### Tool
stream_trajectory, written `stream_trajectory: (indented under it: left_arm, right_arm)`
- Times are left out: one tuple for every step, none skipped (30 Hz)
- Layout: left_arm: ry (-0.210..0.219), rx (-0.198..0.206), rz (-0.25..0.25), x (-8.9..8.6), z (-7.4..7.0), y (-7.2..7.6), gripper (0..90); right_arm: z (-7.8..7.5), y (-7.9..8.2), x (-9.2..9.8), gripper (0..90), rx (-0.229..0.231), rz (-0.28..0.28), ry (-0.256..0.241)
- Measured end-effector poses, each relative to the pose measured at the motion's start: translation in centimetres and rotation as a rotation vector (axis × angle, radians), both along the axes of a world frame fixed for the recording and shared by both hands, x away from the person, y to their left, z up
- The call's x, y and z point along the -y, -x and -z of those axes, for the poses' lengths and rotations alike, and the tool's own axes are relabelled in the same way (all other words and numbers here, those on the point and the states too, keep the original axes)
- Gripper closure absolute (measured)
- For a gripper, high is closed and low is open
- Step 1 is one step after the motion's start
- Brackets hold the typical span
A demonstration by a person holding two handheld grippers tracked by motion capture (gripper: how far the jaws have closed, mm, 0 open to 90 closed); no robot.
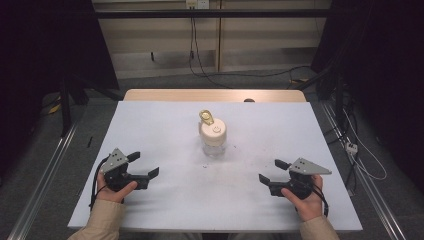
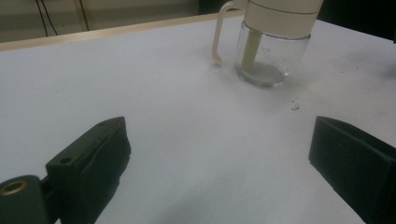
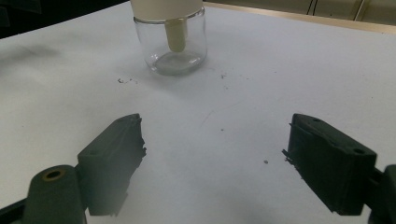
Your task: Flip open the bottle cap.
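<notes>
A clear glass jar (image 1: 213,142) with a cream lid (image 1: 213,131) stands upright near the middle of the white table. A gold scoop or handle piece (image 1: 206,117) sticks up at its far side. In the left gripper view the jar (image 2: 271,56) has a cream handle (image 2: 218,32) on its left and a cream stem inside. The right gripper view has the jar (image 3: 171,44) ahead, slightly to the left. My left gripper (image 1: 144,165) rests open at the front left, well apart from the jar. My right gripper (image 1: 272,171) rests open at the front right, also apart, holding nothing.
The white table surface (image 1: 165,125) has small dark specks (image 1: 206,165) in front of the jar. A wooden edge (image 1: 150,94) runs along the far side. Cables (image 1: 360,150) and metal rails lie on the floor around the table.
</notes>
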State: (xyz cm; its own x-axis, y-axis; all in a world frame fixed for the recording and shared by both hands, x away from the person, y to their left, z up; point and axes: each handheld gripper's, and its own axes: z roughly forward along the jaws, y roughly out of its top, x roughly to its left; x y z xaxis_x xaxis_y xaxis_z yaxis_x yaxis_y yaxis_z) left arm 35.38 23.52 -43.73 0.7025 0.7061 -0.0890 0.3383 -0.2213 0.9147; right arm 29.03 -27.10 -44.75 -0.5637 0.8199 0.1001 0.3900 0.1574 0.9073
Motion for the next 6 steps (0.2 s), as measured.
stream_trajectory:
  left_arm:
    - [-0.002,0.0,-0.002,-0.11,0.04,0.03,4.7]
    - [-0.004,0.0,-0.003,-0.18,0.07,0.02,4.7]
    - [-0.005,-0.001,-0.005,-0.24,0.08,0.0,4.7]
    - [0.0,-0.003,-0.009,-0.24,0.1,-0.01,4.7]
    - [-0.001,-0.001,-0.008,-0.24,0.09,-0.04,4.8]
    - [0.003,-0.002,-0.008,-0.18,0.11,-0.06,4.7]
  right_arm:
    - [0.01,0.0,0.0,17.4,-0.001,0.0,0.0]
    - [0.02,-0.02,0.0,17.4,-0.001,-0.001,0.001]
    - [0.03,-0.02,0.0,17.4,-0.003,0.001,-0.001]
    - [0.04,-0.05,0.0,17.4,-0.003,0.001,0.0]
    - [0.06,-0.07,0.01,17.4,-0.004,0.001,-0.001]
    - [0.06,-0.08,0.02,17.4,-0.003,0.002,-0.001]
